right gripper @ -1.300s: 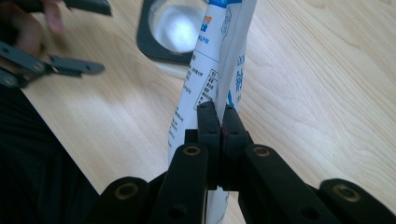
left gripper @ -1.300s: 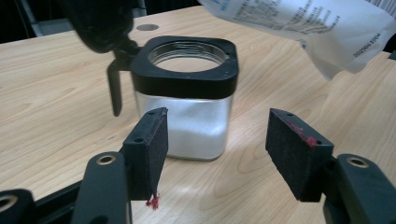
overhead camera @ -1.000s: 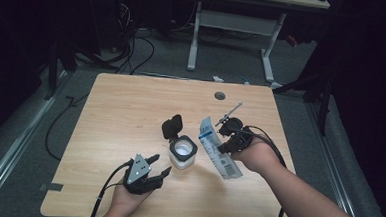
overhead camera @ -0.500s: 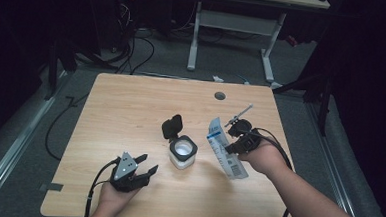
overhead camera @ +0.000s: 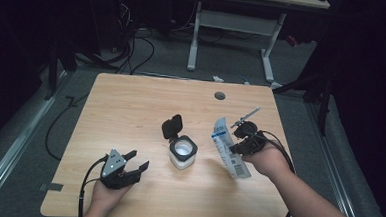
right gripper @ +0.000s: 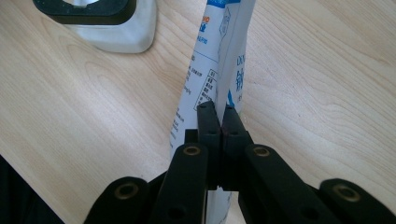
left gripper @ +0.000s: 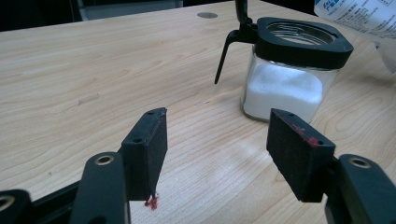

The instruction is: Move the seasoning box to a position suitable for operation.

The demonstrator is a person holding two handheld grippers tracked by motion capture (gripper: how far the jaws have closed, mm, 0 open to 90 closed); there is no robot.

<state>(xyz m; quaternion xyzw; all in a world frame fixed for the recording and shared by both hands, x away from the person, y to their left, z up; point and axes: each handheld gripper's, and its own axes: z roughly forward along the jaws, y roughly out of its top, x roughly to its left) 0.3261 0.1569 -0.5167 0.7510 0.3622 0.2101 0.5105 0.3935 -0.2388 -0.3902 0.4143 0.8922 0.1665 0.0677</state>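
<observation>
A square glass jar point(overhead camera: 182, 153) of white powder stands mid-table, its black hinged lid point(overhead camera: 172, 126) flipped up. In the left gripper view the jar point(left gripper: 289, 88) stands just beyond my jaws. My left gripper point(overhead camera: 137, 159) is low over the table's front left. It point(left gripper: 218, 113) is open; its jaws have just been opening with nothing between them. To the right of the jar, my right gripper point(overhead camera: 234, 149) is shut on a white and blue bag point(overhead camera: 227, 148), which hangs tilted. The right gripper point(right gripper: 218, 109) pinches the bag point(right gripper: 219, 51) near its edge, with the jar point(right gripper: 116, 28) beyond.
The wooden table point(overhead camera: 131, 100) has a round cable hole point(overhead camera: 220, 96) near its far edge. A white desk frame point(overhead camera: 235, 25) and cables on the floor lie beyond it. The bag's corner point(left gripper: 359, 14) shows at the top right of the left gripper view.
My left gripper has drawn back to the left, away from the jar. My right gripper has shifted slightly right with the bag still in it.
</observation>
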